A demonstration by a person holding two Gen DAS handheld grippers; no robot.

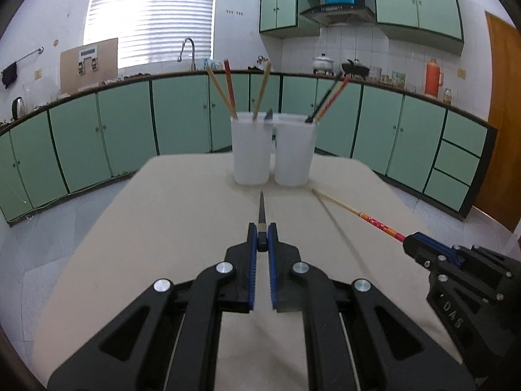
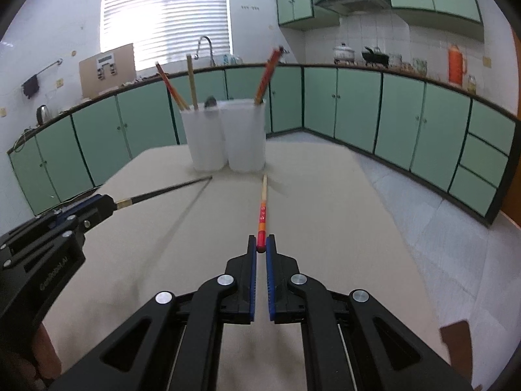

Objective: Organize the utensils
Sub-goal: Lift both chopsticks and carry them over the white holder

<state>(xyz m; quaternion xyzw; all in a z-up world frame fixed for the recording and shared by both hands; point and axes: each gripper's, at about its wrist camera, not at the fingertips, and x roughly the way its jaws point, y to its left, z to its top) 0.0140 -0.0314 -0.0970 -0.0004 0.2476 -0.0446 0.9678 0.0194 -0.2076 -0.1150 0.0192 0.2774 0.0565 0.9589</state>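
Observation:
My left gripper (image 1: 262,233) is shut on a black chopstick (image 1: 261,208) that points straight ahead at two white cups. In the right wrist view that chopstick (image 2: 162,192) sticks out of the left gripper (image 2: 109,203) above the table. My right gripper (image 2: 261,244) is shut on the red end of a red-and-tan chopstick (image 2: 263,208), whose pale tip points toward the cups. The left wrist view shows this chopstick (image 1: 355,211) held by the right gripper (image 1: 408,242). The left cup (image 1: 250,150) holds tan and red chopsticks and a dark utensil. Dark and red chopsticks stand in the right cup (image 1: 294,151).
The beige table (image 1: 169,215) carries the cups at its far end. Green kitchen cabinets (image 1: 182,114) ring the room beyond, with a sink tap, pots and an orange flask on the counter. A brown door (image 1: 503,114) stands at the right.

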